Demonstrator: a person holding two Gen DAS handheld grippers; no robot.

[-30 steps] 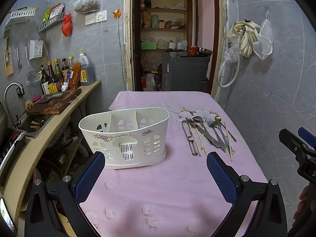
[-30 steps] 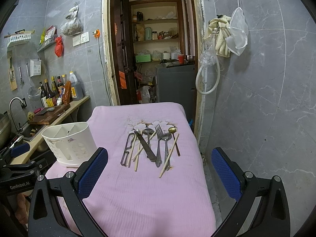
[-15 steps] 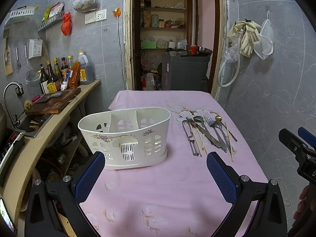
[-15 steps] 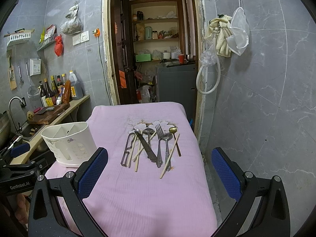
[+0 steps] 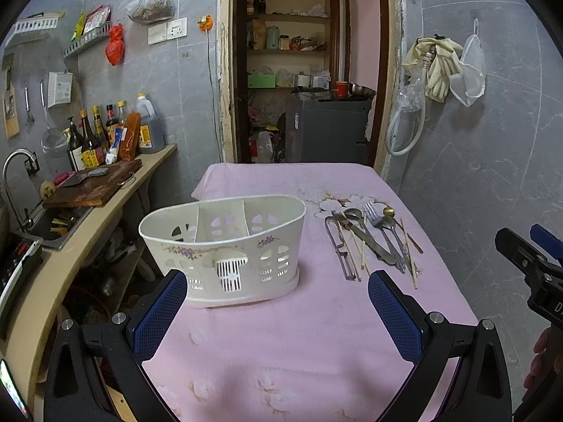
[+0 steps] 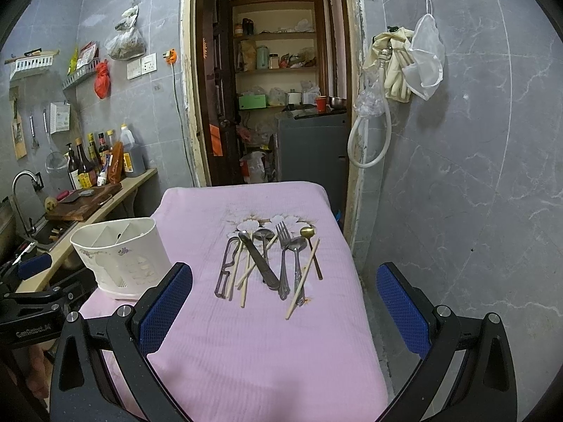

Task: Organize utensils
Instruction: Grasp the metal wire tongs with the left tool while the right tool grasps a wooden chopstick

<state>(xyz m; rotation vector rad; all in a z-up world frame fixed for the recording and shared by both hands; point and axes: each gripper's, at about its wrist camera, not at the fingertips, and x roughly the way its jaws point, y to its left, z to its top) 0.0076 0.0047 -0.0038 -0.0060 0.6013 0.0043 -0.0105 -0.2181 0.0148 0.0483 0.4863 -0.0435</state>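
A home kitchen: left of the fingers a counter (image 5: 105, 207) carries a sink (image 5: 52, 225), tap (image 5: 14, 176), chopping board (image 5: 95, 184) and sauce bottles (image 5: 95, 133); ahead, pantry shelves (image 6: 278, 66) show through a doorway.

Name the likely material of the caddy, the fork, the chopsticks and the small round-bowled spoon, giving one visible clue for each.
Caddy: probably moulded plastic, cream and matte, with cut-out vents and a printed flower trim.
Fork: looks like steel, grey and shiny.
Chopsticks: pale and dull, likely wood or bamboo; cannot tell which.
Spoon: gold-coloured glossy bowl, perhaps brass or plated metal; its handle looks darker.
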